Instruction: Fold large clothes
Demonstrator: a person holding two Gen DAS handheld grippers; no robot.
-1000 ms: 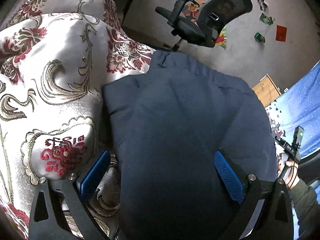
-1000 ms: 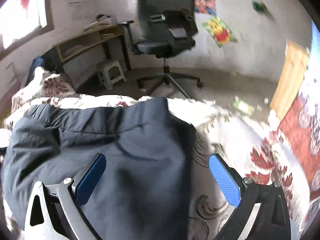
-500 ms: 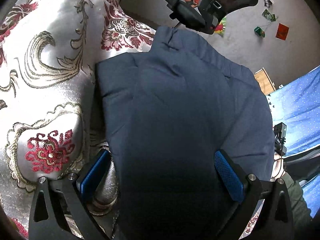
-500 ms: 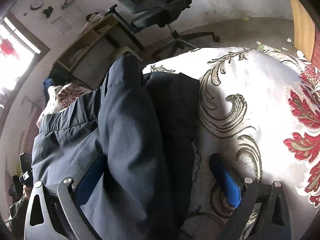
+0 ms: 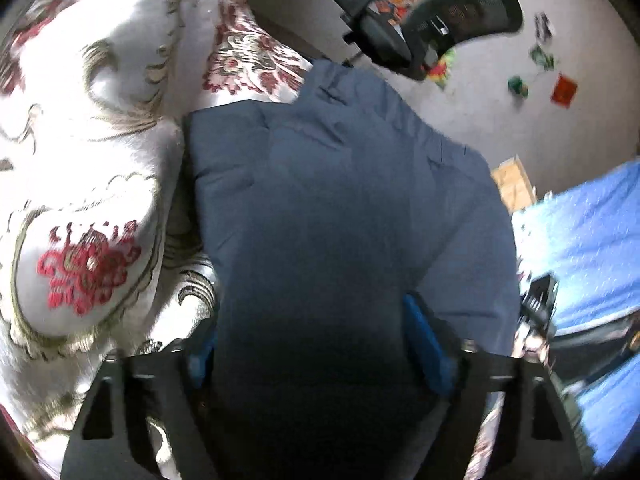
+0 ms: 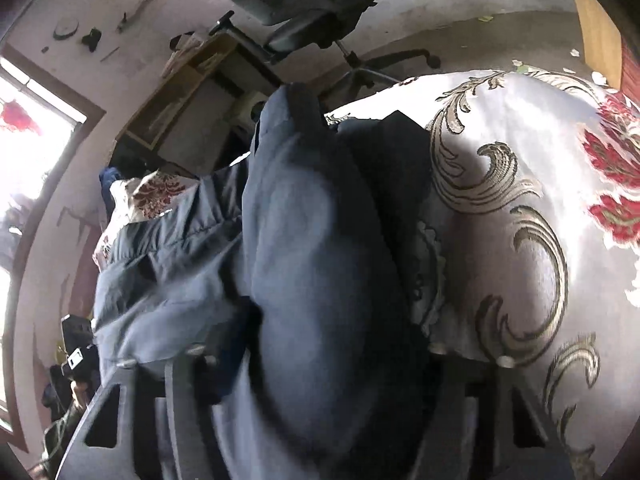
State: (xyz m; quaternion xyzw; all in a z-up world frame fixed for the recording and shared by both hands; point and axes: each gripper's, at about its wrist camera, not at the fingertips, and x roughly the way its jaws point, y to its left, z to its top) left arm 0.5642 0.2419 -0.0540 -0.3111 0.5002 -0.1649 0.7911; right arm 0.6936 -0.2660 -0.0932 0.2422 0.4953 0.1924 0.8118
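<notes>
Left claw (image 5: 308,336) and right claw (image 6: 316,356) both closing around bulky folds of the dark blue jacket (image 5: 344,208), which lies on the floral bedspread (image 5: 80,160). Risk: thick padding squeezes out, fold falls open.

The left gripper (image 5: 310,344) is pointing steeply downward, its jaws closing with dark blue fabric bunched between the blue pads (image 5: 424,344). The right gripper (image 6: 320,364) is angling down likewise, jaws closing around a thick fold of the same fabric, which is hiding most of its fingers.
</notes>
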